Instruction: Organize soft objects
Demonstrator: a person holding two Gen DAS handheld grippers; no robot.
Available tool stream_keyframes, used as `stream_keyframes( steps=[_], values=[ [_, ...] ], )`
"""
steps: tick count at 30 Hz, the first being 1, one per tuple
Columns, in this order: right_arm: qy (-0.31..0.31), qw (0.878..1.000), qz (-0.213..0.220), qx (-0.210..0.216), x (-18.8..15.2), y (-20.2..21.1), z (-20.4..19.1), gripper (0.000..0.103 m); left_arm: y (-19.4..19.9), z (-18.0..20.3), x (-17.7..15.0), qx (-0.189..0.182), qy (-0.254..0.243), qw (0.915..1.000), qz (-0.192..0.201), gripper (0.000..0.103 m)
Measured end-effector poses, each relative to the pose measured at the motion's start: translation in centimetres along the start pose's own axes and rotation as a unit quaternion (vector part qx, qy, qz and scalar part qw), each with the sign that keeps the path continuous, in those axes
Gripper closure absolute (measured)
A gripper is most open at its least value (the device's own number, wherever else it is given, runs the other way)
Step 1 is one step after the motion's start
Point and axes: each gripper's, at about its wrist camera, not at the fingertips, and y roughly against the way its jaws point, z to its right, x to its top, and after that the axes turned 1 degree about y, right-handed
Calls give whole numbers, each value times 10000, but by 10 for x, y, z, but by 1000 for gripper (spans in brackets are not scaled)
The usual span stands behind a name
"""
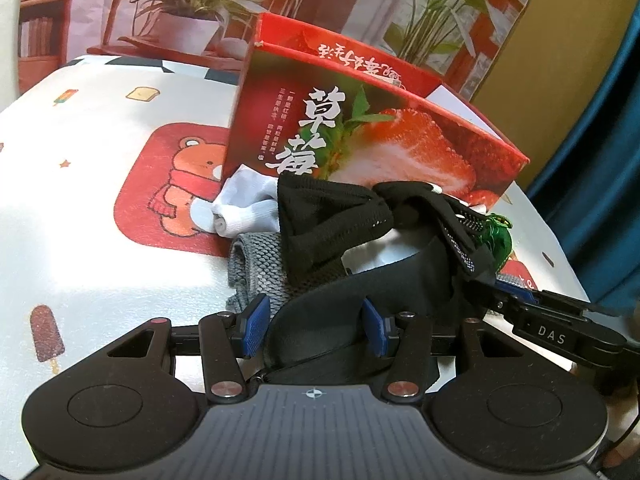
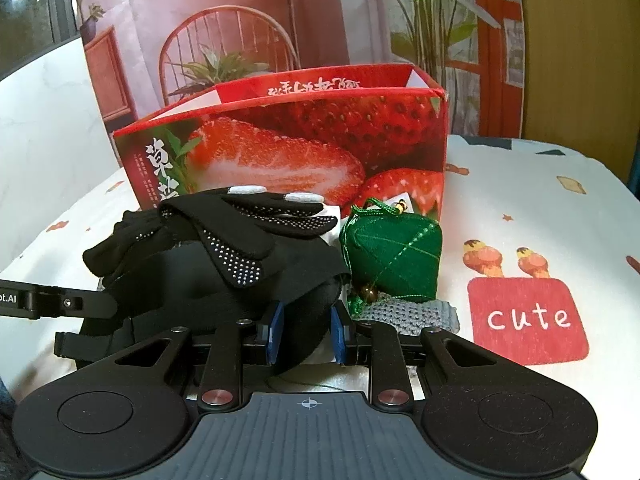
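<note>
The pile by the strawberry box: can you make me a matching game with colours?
Things:
1. sock
2. glove
3. pouch
4. box

Colours:
A. green
B. red
C. white
D. black

Pairs: 1-C, 2-D, 3-A, 4-B

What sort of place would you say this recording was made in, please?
Probably a home-style staged tabletop: a white cartoon-print cloth with a bear and "cute" patch, a red strawberry-printed cardboard box, and behind it a printed backdrop of a chair and potted plants.
</note>
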Motion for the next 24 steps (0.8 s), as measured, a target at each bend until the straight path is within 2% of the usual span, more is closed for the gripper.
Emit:
stream_keyframes(
  steps=[8, 15, 20, 24],
  values=[
    [-294, 9994, -164, 122, 2, 7, 5, 79, 0, 10, -1, 201, -257, 9994, -78, 50],
    [-474, 9977, -307, 386, -4, 19, 8, 69, -11, 23, -9, 492, -771, 9955, -252, 48],
    [-659, 9970, -144, 375, -2, 20, 16, 68, -14, 26, -12, 535, -960, 9936, -245, 45],
    [-548, 9983, 99, 168, -1, 24, 17, 66, -16, 29, -15, 548, -1089, 9923, -221, 41]
  ],
)
